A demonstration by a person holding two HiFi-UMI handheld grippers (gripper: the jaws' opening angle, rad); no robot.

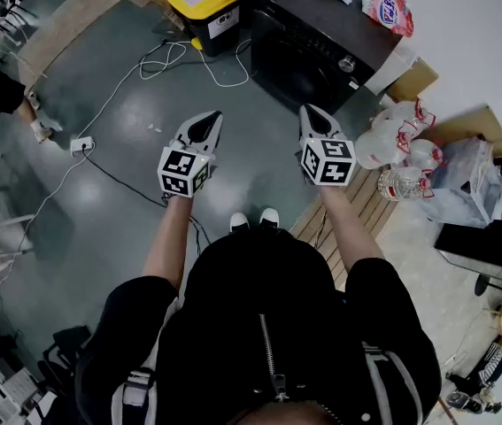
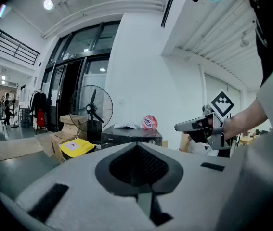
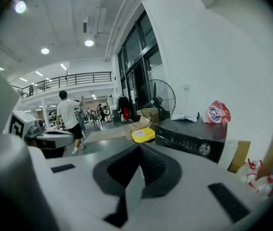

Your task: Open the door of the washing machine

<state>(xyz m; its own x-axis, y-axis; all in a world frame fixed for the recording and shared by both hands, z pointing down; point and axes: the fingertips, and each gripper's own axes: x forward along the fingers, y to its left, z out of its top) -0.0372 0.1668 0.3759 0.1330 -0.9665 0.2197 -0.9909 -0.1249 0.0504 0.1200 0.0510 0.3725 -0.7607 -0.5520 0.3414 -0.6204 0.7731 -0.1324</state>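
Both clenched shut, nothing in either one: left gripper (image 1: 204,127) and right gripper (image 1: 318,119) hang side by side in front of the washer (image 1: 330,25), not touching it. Its door (image 1: 290,67) is closed. Yellow bin (image 1: 206,3) sits just beside the washer.

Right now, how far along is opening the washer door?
Nothing is done yet: the door of the washing machine looks shut. In hand: the left gripper and right gripper, both shut and empty, hover short of it. Left to do: close in, catch the door, pull it open.
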